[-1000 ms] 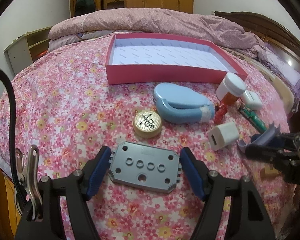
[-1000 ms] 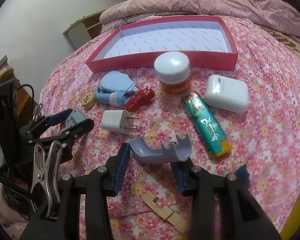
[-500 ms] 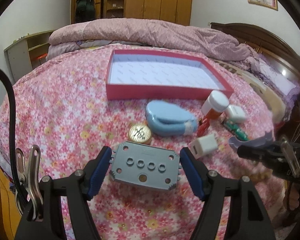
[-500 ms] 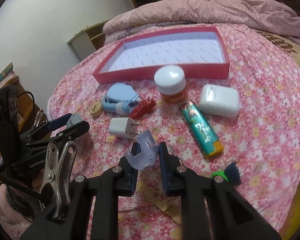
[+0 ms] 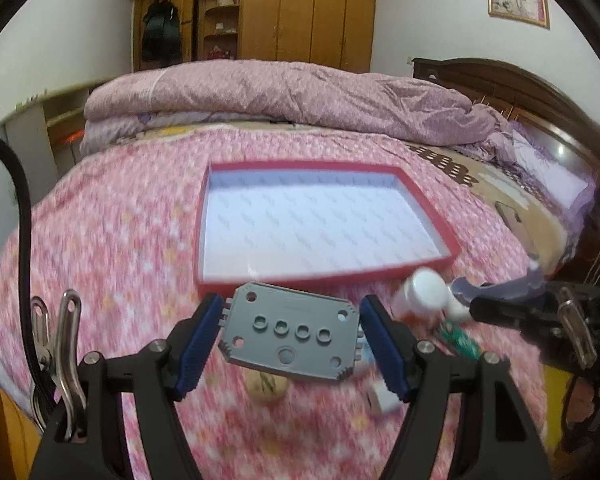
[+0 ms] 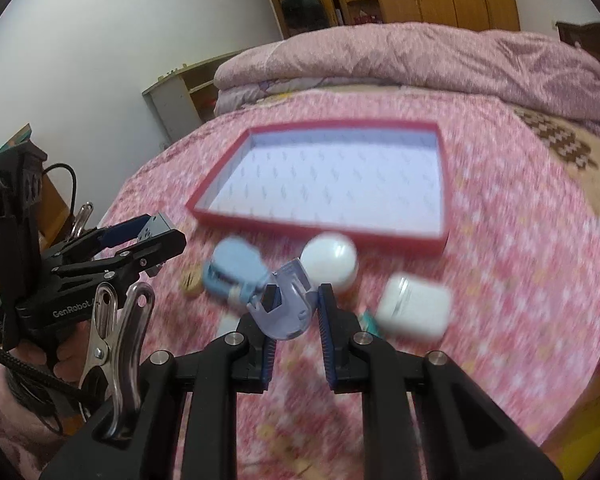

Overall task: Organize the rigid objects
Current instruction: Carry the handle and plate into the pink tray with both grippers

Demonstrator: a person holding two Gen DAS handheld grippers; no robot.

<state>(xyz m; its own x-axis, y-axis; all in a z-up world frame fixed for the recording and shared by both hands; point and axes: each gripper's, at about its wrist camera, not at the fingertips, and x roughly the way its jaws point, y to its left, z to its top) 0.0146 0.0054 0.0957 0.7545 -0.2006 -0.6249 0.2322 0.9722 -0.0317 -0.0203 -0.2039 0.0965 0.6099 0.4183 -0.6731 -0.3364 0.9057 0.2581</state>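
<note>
Above the flowered pink bedspread (image 5: 112, 240) we now carry both pieces higher than a second ago, when they lay on the bed. Our left gripper (image 5: 290, 338) has its jaws clamped on the one flat grey metal plate with four round holes (image 5: 290, 338), lifted clear of the cloth. Our right gripper (image 6: 296, 306), whose jaws stood wide around it a second ago, is now pinched tight on the one pale lavender curved plastic piece (image 6: 286, 304), also lifted. Ahead lies one shallow red cardboard box with a white patterned floor (image 6: 320, 226), nearer than before. Left on the bed we count one light blue rounded case (image 6: 234, 268), one white-capped jar (image 6: 330, 258), one white rounded case (image 6: 414, 312) and one round wooden token (image 6: 191, 280), all blurred.
</note>
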